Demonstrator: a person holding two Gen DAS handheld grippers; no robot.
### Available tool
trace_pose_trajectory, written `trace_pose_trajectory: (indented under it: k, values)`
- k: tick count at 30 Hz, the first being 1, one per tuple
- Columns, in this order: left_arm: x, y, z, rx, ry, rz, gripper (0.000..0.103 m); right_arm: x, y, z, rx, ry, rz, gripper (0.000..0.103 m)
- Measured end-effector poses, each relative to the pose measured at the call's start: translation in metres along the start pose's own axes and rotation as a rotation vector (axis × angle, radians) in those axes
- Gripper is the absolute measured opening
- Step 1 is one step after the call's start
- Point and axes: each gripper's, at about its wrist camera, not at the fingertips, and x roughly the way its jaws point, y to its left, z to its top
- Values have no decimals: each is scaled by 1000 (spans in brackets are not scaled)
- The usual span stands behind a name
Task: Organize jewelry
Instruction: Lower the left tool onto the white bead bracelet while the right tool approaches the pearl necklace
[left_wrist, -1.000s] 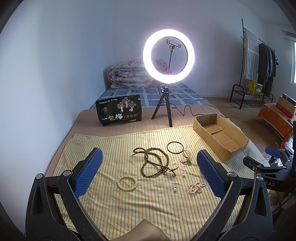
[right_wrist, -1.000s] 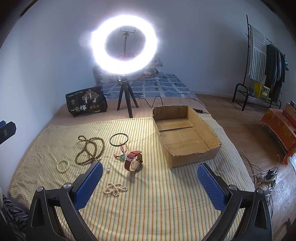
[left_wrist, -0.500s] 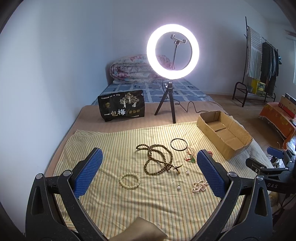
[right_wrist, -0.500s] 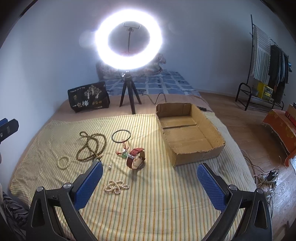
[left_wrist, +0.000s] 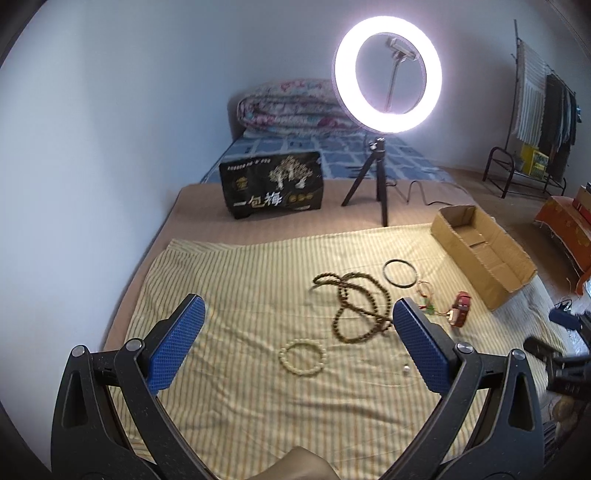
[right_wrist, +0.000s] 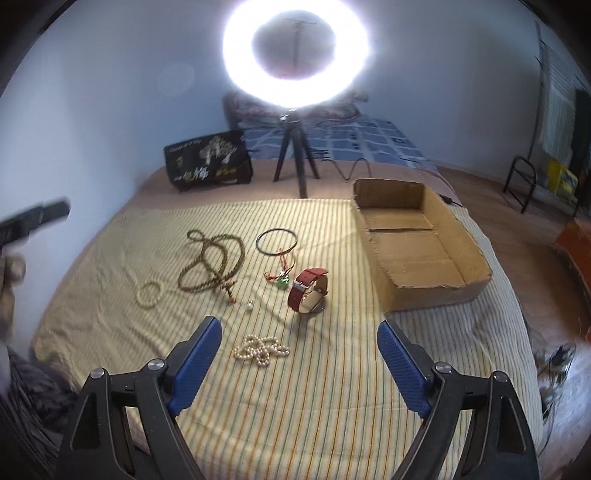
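Observation:
Jewelry lies on a yellow striped cloth (left_wrist: 240, 295). A long brown bead necklace (left_wrist: 354, 306) (right_wrist: 210, 262), a pale bead bracelet (left_wrist: 303, 358) (right_wrist: 148, 293), a black bangle (left_wrist: 400, 272) (right_wrist: 277, 241), a red-cord green pendant (right_wrist: 282, 280), a red-strap watch (right_wrist: 308, 291) (left_wrist: 460, 314) and a white pearl strand (right_wrist: 260, 350) are spread out. An open cardboard box (right_wrist: 417, 251) (left_wrist: 484, 254) sits to the right. My left gripper (left_wrist: 295, 347) is open above the pale bracelet. My right gripper (right_wrist: 299, 363) is open just above and behind the pearl strand.
A lit ring light on a tripod (left_wrist: 388, 74) (right_wrist: 295, 55) stands behind the cloth. A black printed bag (left_wrist: 271, 188) leans beside it. Folded quilt (left_wrist: 291, 107) at the wall. A clothes rack (left_wrist: 535, 110) and an orange stand (left_wrist: 565, 229) are at the right.
The left gripper has swung left and closer to the cloth, so the pale bracelet now sits between its fingers. The right gripper has moved forward and lower toward the pearl strand and watch.

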Motion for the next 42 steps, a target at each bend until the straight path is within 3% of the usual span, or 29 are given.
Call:
trace_pose_trajectory:
  k: [4, 8, 15, 23, 26, 35, 39, 42]
  values:
    - [25, 16, 7, -4, 66, -20, 103, 12, 8, -6, -63, 33, -9, 88]
    - [59, 22, 1, 3, 169, -38, 86, 29, 9, -9, -80, 90, 50, 88]
    - [117, 25, -25, -9, 376, -107, 65, 64, 20, -11, -188, 170, 132, 88]
    - [159, 22, -45, -36, 503, -139, 58, 116, 30, -22, -257, 302, 211, 87]
    - [176, 25, -50, -60, 547, -134, 50, 126, 32, -24, -286, 314, 206, 87]
    - [207, 26, -60, -69, 604, -128, 44, 146, 29, -21, -288, 349, 225, 87]
    - [207, 21, -63, -26, 577, -115, 42, 151, 32, -24, -308, 360, 222, 88]
    - [206, 19, -63, -9, 559, -90, 33, 154, 34, -26, -315, 367, 214, 89]
